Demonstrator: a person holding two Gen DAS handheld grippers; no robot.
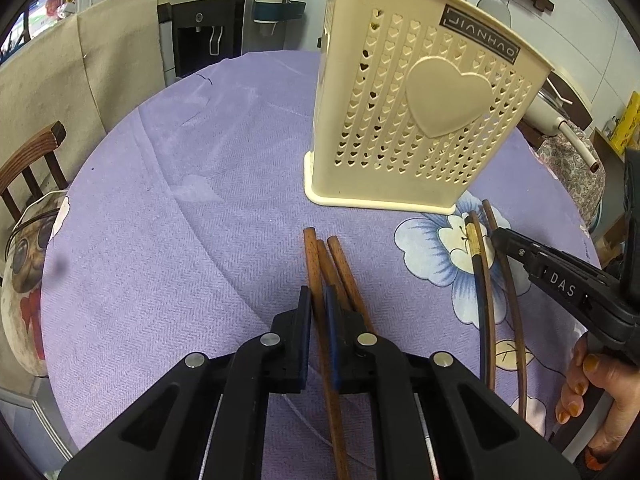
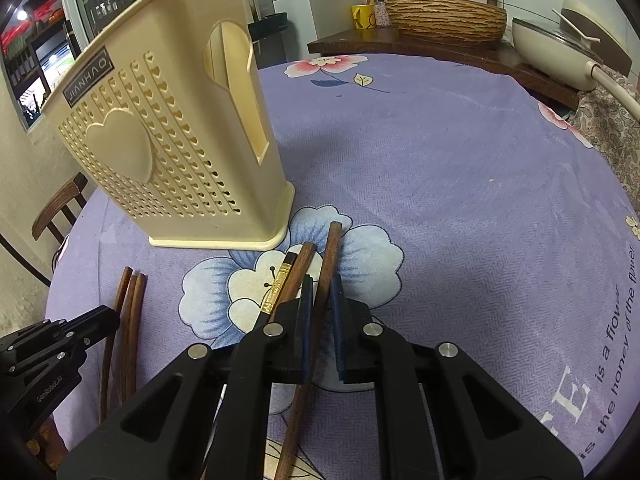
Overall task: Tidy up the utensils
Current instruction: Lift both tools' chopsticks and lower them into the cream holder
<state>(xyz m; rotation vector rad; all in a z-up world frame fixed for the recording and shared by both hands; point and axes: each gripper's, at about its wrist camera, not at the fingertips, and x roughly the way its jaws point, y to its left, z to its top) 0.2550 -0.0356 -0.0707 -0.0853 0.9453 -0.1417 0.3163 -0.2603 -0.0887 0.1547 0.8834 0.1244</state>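
Observation:
A cream utensil holder [image 1: 416, 100] with heart-shaped holes stands upright on the purple cloth; it also shows in the right wrist view [image 2: 168, 152]. Three brown wooden chopsticks [image 1: 340, 264] lie in front of it. My left gripper [image 1: 319, 290] is shut on the leftmost of them, low over the cloth. To the right lie a black chopstick with a gold band [image 2: 280, 276] and two dark brown ones [image 2: 300, 270]. My right gripper [image 2: 321, 278] is shut on the right-hand dark chopstick [image 2: 330, 248]. Each gripper appears in the other's view, the right [image 1: 498, 238] and the left [image 2: 114, 314].
The round table has a purple flowered cloth [image 2: 460, 184]. A wooden chair [image 1: 32, 160] stands at its left edge. A white pot [image 2: 560, 56] and a wicker basket [image 2: 444, 16] sit on a counter behind. A person's hand [image 1: 588, 384] holds the right gripper's handle.

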